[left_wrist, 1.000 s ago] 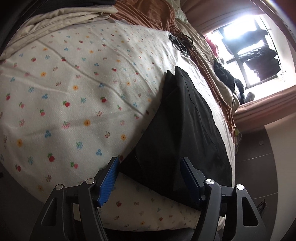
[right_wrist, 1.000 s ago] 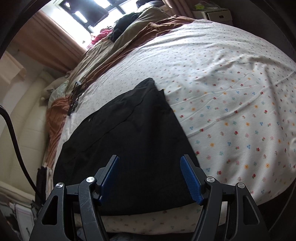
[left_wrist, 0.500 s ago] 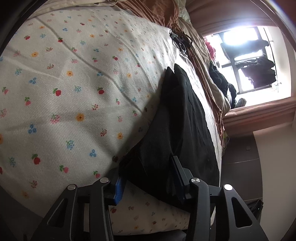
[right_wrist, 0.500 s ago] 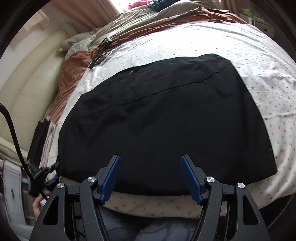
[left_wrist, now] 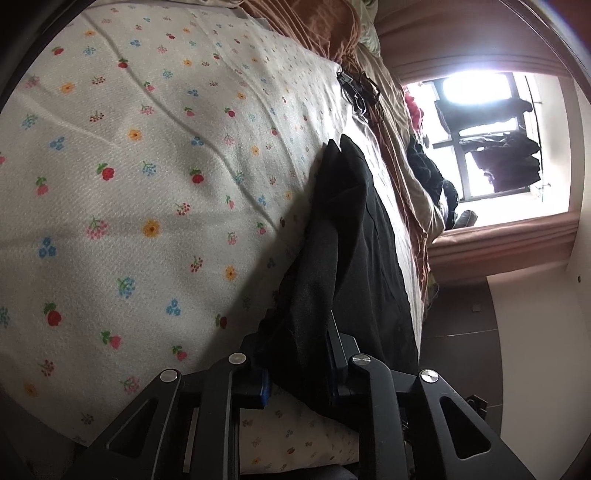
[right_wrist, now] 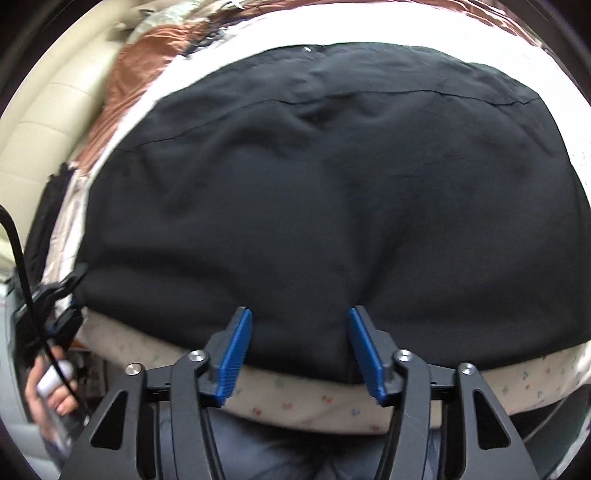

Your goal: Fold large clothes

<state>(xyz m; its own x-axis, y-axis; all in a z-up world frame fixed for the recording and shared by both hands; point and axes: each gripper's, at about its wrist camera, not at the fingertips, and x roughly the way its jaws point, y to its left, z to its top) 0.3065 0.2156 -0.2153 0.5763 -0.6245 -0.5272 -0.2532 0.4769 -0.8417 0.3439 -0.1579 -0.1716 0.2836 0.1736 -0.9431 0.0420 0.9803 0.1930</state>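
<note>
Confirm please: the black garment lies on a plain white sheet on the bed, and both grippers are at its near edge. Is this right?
Not quite. The sheet is not plain: the left wrist view shows small flowers and berries printed on it. The rest holds: the black garment lies on it, with the left gripper and right gripper at its near edge.

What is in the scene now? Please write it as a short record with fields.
surface: bed with flowered sheet
garment: black garment, spread flat, near edge at the bed's edge
left claw: closing, a bunched corner of the garment between its jaws
right claw: closing over the garment's near edge, pads not yet pressing
beyond the garment: brown blanket, window
fold: not yet made
</note>
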